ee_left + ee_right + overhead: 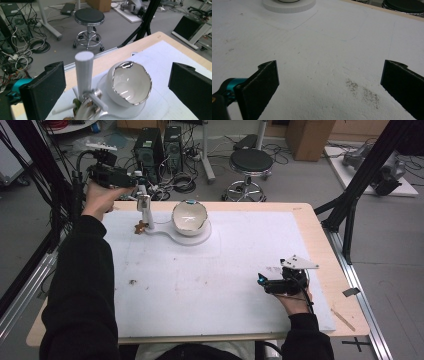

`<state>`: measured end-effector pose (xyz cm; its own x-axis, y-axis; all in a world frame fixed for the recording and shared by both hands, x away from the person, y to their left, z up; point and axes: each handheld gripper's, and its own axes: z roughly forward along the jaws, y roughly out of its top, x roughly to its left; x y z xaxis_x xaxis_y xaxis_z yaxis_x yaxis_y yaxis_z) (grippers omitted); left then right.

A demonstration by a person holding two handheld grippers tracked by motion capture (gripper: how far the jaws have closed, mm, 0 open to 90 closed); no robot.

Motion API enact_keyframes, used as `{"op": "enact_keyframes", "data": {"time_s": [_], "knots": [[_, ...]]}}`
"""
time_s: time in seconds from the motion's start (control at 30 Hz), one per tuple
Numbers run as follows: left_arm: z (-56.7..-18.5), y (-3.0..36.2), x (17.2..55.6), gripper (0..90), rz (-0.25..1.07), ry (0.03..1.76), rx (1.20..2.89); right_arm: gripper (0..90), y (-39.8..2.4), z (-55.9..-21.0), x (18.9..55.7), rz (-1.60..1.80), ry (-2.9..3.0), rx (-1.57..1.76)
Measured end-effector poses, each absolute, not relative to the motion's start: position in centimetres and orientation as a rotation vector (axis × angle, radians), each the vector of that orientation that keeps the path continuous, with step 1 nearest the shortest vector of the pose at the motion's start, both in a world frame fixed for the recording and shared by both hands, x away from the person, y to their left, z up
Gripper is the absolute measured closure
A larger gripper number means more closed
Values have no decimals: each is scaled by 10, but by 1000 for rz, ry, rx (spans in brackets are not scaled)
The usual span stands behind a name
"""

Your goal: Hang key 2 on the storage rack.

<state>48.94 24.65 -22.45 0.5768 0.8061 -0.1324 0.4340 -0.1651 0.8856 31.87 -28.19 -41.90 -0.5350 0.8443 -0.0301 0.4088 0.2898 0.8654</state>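
At the far left corner of the white mat [210,285], the left gripper [115,90] hangs above a white upright post [84,72] with a small cross-handle at its foot, its jaws spread wide and holding nothing; a white bowl with a jagged silvery rim [130,83] sits just beside the post on a white base. Judging by that aim, the post is the target: come down with it centred between the pads and clear of the bowl's rim before closing. The right gripper [272,282] rests low near the mat's right edge, equally wide and empty, beside a scatter of dark specks [362,92].

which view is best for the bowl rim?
Left gripper view: the bowl is close, tilted toward the camera, its uneven silver rim and inside plain. High view shows the bowl small, on its white stand. Right gripper view catches just the stand's base.
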Motion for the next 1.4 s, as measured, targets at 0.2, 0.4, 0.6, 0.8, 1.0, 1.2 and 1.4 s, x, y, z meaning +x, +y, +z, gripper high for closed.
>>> {"op": "enact_keyframes", "data": {"time_s": [0.2,0.4,0.6,0.8,1.0,1.2,1.4], "knots": [[-234,253,477,16,419,1006,1810,8,-283,-419,318,1174,2074,1124],[-242,256,466,17,429,986,1831,8,-282,-419,318,1168,2072,1127],[-253,256,461,17,417,976,1860,9,-282,-419,318,1167,2072,1128],[-264,254,455,16,401,965,1887,8,-283,-419,318,1164,2070,1129],[-270,251,441,17,417,917,1875,8,-285,-419,317,1167,2065,1134],[-275,252,434,17,432,907,1883,8,-284,-419,317,1165,2067,1136],[-285,255,427,17,441,915,1918,8,-285,-419,317,1162,2067,1134]]}}
